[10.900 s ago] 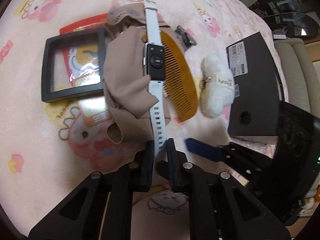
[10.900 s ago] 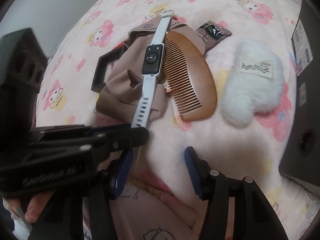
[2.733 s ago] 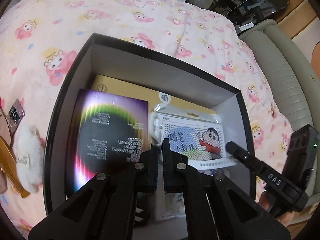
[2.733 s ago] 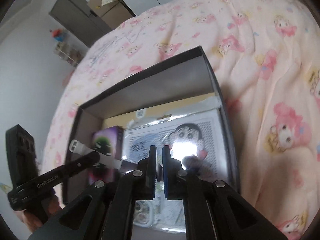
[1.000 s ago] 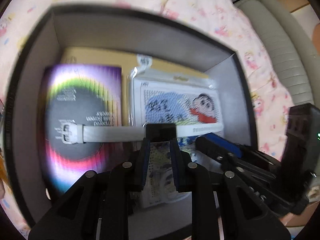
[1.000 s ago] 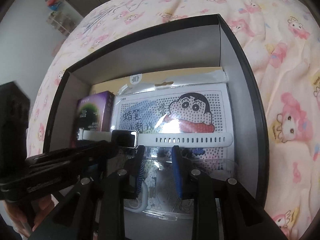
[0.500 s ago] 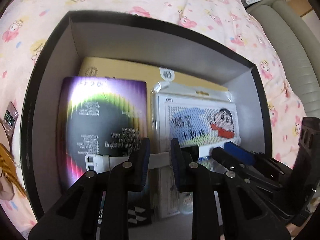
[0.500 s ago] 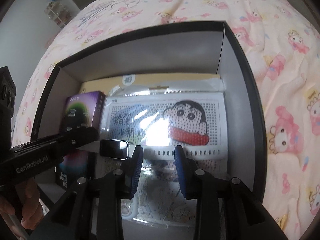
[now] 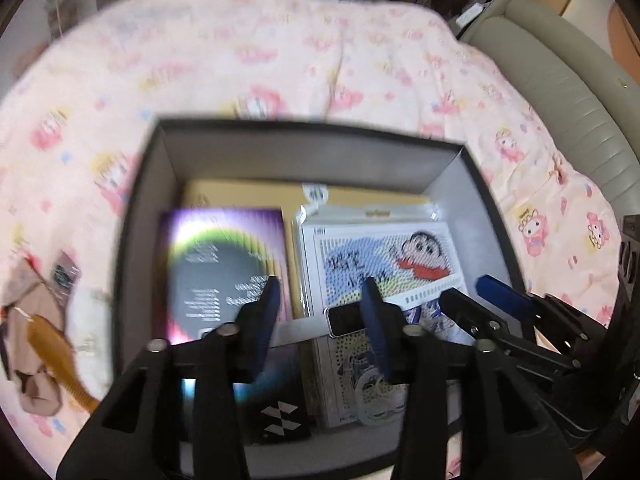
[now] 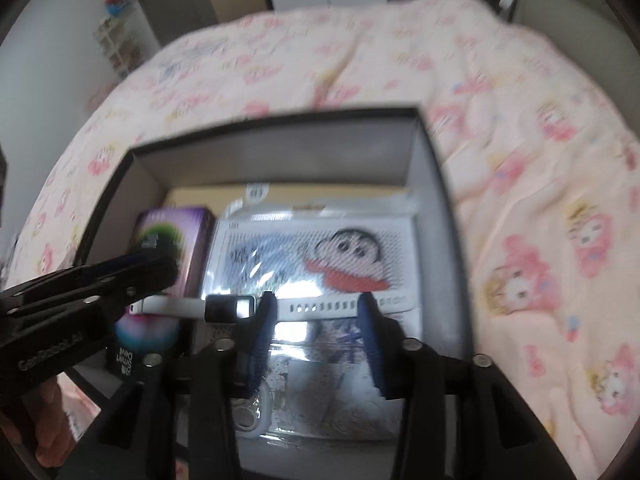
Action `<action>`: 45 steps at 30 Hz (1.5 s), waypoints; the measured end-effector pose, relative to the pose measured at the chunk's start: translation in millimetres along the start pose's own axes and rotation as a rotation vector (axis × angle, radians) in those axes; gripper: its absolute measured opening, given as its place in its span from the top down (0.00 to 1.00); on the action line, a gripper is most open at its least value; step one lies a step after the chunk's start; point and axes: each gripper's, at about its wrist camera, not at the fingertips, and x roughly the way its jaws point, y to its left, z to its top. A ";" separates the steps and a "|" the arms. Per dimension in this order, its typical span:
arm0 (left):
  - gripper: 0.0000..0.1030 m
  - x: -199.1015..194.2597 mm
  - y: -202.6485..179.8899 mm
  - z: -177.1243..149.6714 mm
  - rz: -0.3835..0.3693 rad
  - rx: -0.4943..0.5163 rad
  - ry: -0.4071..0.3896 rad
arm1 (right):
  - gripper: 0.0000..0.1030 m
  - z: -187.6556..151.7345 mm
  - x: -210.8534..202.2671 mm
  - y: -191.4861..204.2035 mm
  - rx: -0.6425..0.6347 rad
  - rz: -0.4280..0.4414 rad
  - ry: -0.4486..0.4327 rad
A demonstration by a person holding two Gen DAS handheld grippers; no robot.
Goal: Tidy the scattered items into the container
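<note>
Left wrist view: my left gripper (image 9: 318, 300) tilts steeply down over the black box (image 9: 136, 208) on the pink blanket (image 9: 360, 60), jaws opening, pressing nothing; the white watch (image 9: 344, 320) lies across the packets inside, beneath them. My right gripper (image 9: 476, 292) enters from the right. A comb (image 9: 52, 352) lies left, outside the box

Right wrist view: my right gripper (image 10: 316, 312) points steeply down, jaws opening astride the watch's strap (image 10: 320, 304), pads clear of it

Watch (image 10: 304, 306) moved from bedspread into box (image 10: 436, 184); both grippers' jaws opening, released.
</note>
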 end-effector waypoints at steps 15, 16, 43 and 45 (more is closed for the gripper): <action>0.01 -168.9 -19.0 -27.5 0.129 0.099 -0.360 | 0.26 -14.3 -128.8 39.5 0.018 -0.113 -0.306; 0.01 -178.7 -20.6 -31.3 0.134 0.101 -0.374 | 0.26 -16.8 -138.5 41.4 0.019 -0.122 -0.324; 0.01 -252.4 -38.3 -136.7 0.218 0.099 -0.441 | 0.21 -108.4 -218.9 59.2 0.049 -0.140 -0.404; 0.01 -252.8 -39.5 -137.6 0.218 0.099 -0.440 | 0.21 -110.1 -219.9 59.6 0.052 -0.143 -0.402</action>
